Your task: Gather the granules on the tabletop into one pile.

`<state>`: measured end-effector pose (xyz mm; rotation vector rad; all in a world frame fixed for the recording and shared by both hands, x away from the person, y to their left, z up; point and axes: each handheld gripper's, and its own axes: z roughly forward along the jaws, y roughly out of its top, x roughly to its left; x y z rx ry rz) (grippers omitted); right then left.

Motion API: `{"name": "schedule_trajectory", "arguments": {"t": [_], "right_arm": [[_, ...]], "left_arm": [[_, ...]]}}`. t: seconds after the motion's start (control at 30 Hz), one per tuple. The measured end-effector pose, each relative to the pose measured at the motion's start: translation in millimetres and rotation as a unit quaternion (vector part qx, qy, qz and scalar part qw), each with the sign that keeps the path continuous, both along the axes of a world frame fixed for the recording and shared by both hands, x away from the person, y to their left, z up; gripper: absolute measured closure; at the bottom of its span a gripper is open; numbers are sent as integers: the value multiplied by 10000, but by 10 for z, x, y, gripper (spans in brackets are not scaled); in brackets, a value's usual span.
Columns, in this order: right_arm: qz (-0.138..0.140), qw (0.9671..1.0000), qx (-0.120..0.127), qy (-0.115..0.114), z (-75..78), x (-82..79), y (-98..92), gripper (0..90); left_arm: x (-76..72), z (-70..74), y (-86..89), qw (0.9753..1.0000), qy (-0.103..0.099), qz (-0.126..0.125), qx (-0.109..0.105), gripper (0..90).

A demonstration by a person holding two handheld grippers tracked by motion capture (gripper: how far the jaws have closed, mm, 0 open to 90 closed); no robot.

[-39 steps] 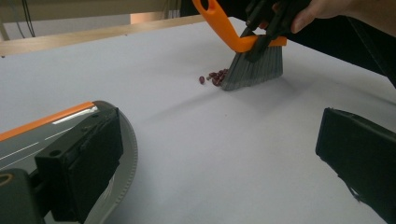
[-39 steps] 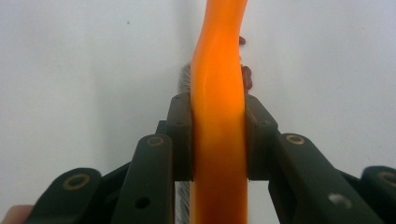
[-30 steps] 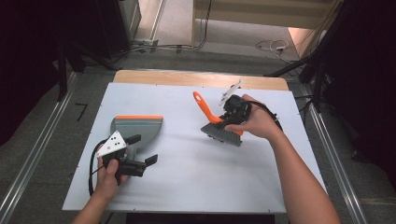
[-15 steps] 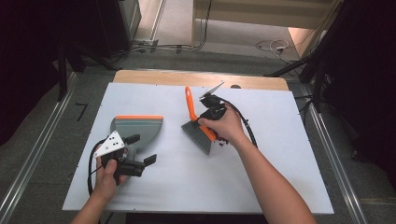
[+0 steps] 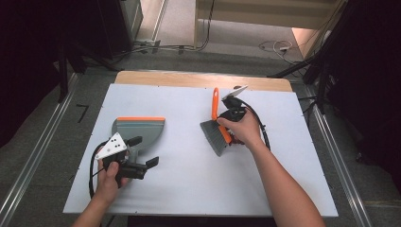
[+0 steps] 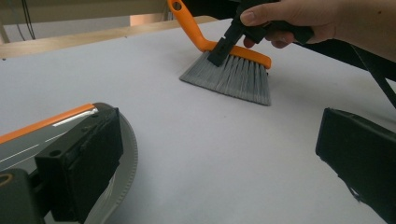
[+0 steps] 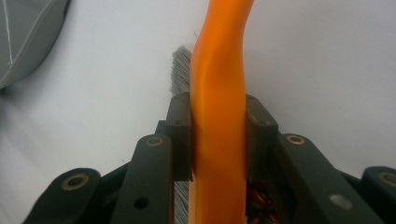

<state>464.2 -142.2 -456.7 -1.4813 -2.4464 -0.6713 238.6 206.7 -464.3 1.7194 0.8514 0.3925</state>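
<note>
Grey dustpan [image 5: 139,132] sits by your gaping, empty left gripper [image 5: 142,153] at seven o'clock, while your right gripper [image 5: 228,124], clamped on the brush [image 5: 216,135], has carried it leftward to centre, so sweeping toward the pan looks next.

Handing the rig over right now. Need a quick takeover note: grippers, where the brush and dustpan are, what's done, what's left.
Right gripper: shut on the brush, jaws clamped on its orange handle; bristles rest on the white table, right of centre.
Left gripper: open, jaws apart beside the dustpan, one jaw against the pan's rim, not gripping it.
Dustpan lies flat at the table's left, orange lip facing away from the person.
Done: brush picked up and held.
Left, probably: grip the dustpan and bring the brush across to it. No debris visible on the table.
</note>
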Motion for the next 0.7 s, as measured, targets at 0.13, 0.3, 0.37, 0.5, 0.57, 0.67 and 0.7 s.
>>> {"name": "schedule_trajectory", "arguments": {"t": [0.13, 0.3, 0.37, 0.5, 0.57, 0.67, 0.7], "right_arm": [[-171, 9998, 28, 131, -10, -11, -126, 667], [-278, 9995, 30, 116, -18, -12, -230, 667], [-286, 9995, 29, 111, -19, -12, -267, 667], [-344, 9994, 62, 76, -19, -22, -317, 666], [-361, 9993, 63, 74, -17, -27, -346, 666], [-395, 9992, 45, 63, -8, -33, -380, 667], [-426, 9990, 37, 87, -3, -36, -394, 667]], "left_arm": [[5, -3, -1, 10000, 7, 2, 10, 16], [5, -4, -1, 10000, 2, 1, -5, 16], [5, -3, 1, 10000, 0, 4, -11, 16], [1, -1, 0, 10000, -3, -2, -9, 16], [-1, 1, 2, 10000, 3, 7, -12, 16], [1, -1, 2, 10000, -4, 12, -16, 16], [2, -1, 1, 10000, -4, 6, -19, 16]]}}
